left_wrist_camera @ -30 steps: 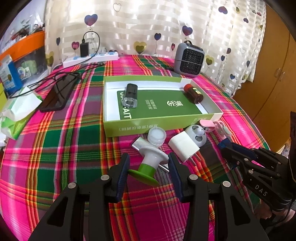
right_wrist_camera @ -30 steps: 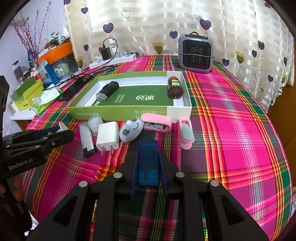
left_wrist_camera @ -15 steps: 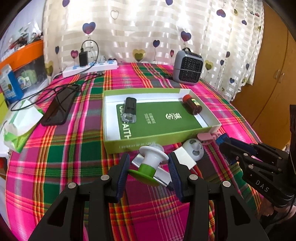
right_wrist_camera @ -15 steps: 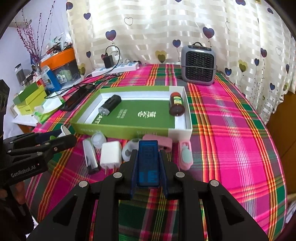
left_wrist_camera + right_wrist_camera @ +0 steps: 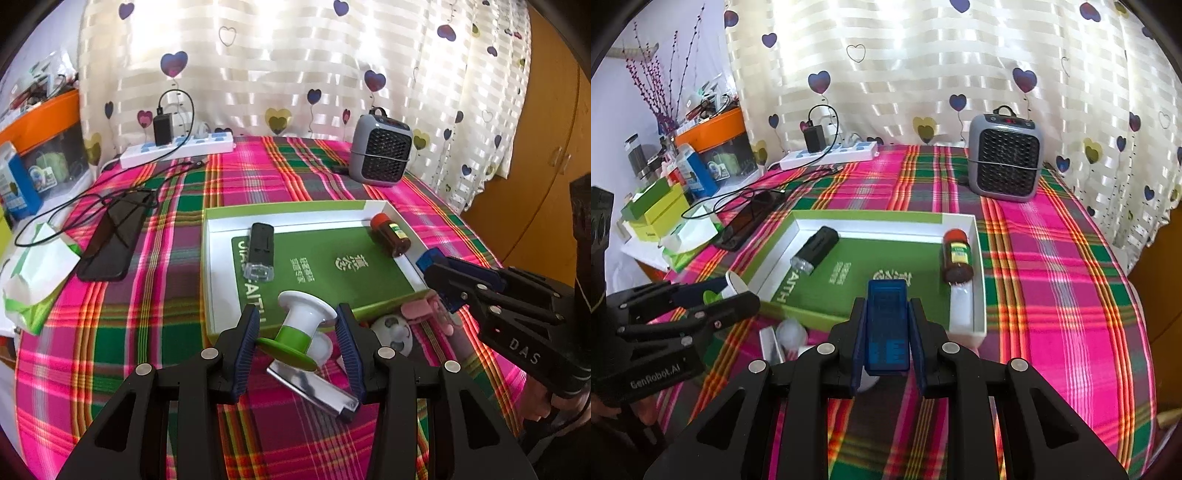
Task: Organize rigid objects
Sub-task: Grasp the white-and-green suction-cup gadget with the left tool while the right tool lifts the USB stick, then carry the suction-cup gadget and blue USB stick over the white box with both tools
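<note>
My left gripper (image 5: 297,345) is shut on a white and green spool-shaped stopper (image 5: 301,330), held above the near edge of the green box (image 5: 221,219). My right gripper (image 5: 887,334) is shut on a small blue translucent case (image 5: 887,325), also at the box's near edge. Inside the box lie a black lighter-like device (image 5: 260,248) and a brown bottle with a red cap (image 5: 390,234). On the cloth below sit a silver bar (image 5: 314,387), a white panda-faced item (image 5: 392,332) and a pink clip (image 5: 419,308). The right gripper (image 5: 447,277) shows at the right of the left wrist view.
A plaid-covered table (image 5: 1052,277) carries a grey mini heater (image 5: 1004,162), a white power strip (image 5: 177,149), a black phone (image 5: 114,236) with cables and a tissue pack (image 5: 37,277). Boxes and clutter crowd a side shelf (image 5: 653,206) on the left. A wooden cabinet (image 5: 546,147) stands at right.
Both grippers have risen and moved forward with their loads, from over the loose items on the cloth to the near edge of the box.
</note>
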Demonstrator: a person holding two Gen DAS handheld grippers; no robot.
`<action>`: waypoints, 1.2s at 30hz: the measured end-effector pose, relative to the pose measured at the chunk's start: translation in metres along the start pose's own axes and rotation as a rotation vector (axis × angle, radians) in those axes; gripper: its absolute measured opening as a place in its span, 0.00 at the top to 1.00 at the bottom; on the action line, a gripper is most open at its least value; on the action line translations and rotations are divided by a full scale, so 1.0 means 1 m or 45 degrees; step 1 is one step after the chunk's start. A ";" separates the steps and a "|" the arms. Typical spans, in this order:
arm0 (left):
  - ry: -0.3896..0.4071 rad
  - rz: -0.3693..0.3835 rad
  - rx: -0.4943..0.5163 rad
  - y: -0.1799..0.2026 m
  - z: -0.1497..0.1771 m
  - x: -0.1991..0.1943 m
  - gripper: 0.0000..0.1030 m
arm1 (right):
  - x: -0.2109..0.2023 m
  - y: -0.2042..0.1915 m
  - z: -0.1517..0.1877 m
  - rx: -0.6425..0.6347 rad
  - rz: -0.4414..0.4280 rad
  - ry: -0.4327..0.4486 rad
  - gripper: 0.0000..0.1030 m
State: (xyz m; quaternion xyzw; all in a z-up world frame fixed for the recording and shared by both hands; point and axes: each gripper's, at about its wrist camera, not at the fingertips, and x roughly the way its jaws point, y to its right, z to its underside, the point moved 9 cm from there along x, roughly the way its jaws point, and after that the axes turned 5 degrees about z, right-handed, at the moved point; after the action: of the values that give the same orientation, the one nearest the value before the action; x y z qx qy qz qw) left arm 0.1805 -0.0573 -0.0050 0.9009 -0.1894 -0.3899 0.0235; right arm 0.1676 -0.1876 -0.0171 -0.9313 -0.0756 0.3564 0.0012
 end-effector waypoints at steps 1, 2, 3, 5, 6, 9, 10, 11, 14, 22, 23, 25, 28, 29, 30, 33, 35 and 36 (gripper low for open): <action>-0.002 -0.001 -0.001 -0.001 -0.001 0.002 0.60 | 0.003 0.000 -0.002 0.003 -0.008 -0.006 0.78; -0.005 -0.003 -0.003 -0.001 -0.002 0.003 0.60 | 0.006 0.000 -0.005 0.006 -0.015 -0.012 0.78; -0.006 -0.003 -0.005 -0.002 -0.004 0.005 0.60 | 0.011 -0.001 -0.008 0.007 -0.026 -0.020 0.78; -0.011 -0.002 -0.010 -0.003 -0.006 0.010 0.60 | 0.018 -0.003 -0.013 0.001 -0.038 -0.030 0.78; -0.012 0.000 -0.011 -0.003 -0.008 0.011 0.60 | 0.021 -0.004 -0.016 0.000 -0.041 -0.032 0.78; -0.020 -0.002 -0.010 -0.005 -0.010 0.018 0.60 | 0.035 -0.004 -0.025 0.005 -0.050 -0.051 0.78; -0.024 -0.004 -0.012 -0.006 -0.011 0.021 0.60 | 0.039 -0.003 -0.027 0.007 -0.050 -0.056 0.78; -0.028 -0.006 -0.016 -0.007 -0.012 0.023 0.60 | 0.044 -0.002 -0.029 0.005 -0.049 -0.062 0.78; -0.031 -0.002 -0.020 -0.008 -0.016 0.031 0.60 | 0.055 0.000 -0.036 0.005 -0.041 -0.072 0.78; -0.071 0.001 -0.019 -0.010 -0.018 0.054 0.60 | 0.091 0.004 -0.042 -0.003 -0.025 -0.144 0.78; -0.075 0.001 -0.018 -0.011 -0.019 0.056 0.60 | 0.094 0.004 -0.043 -0.002 -0.024 -0.151 0.78; -0.083 -0.001 -0.021 -0.012 -0.019 0.061 0.60 | 0.102 0.005 -0.043 -0.003 -0.018 -0.169 0.78; -0.091 -0.004 -0.025 -0.015 -0.019 0.066 0.60 | 0.111 0.007 -0.043 -0.001 -0.001 -0.187 0.78; -0.095 -0.006 -0.027 -0.016 -0.019 0.068 0.60 | 0.114 0.008 -0.043 0.002 0.001 -0.193 0.78; -0.102 -0.009 -0.030 -0.017 -0.019 0.070 0.60 | 0.116 0.009 -0.042 -0.001 0.002 -0.198 0.78; -0.113 -0.008 -0.037 -0.019 -0.018 0.074 0.60 | 0.121 0.009 -0.041 -0.010 0.015 -0.205 0.78; -0.114 -0.006 -0.037 -0.020 -0.018 0.076 0.60 | 0.124 0.010 -0.040 -0.011 0.021 -0.211 0.78; -0.117 -0.006 -0.037 -0.020 -0.018 0.076 0.60 | 0.125 0.010 -0.041 -0.009 0.021 -0.212 0.78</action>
State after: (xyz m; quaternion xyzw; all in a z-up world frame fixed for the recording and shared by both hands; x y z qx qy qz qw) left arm 0.2471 -0.0684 -0.0493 0.8819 -0.1827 -0.4337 0.0268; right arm 0.2877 -0.1776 -0.0703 -0.8989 -0.0690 0.4325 -0.0114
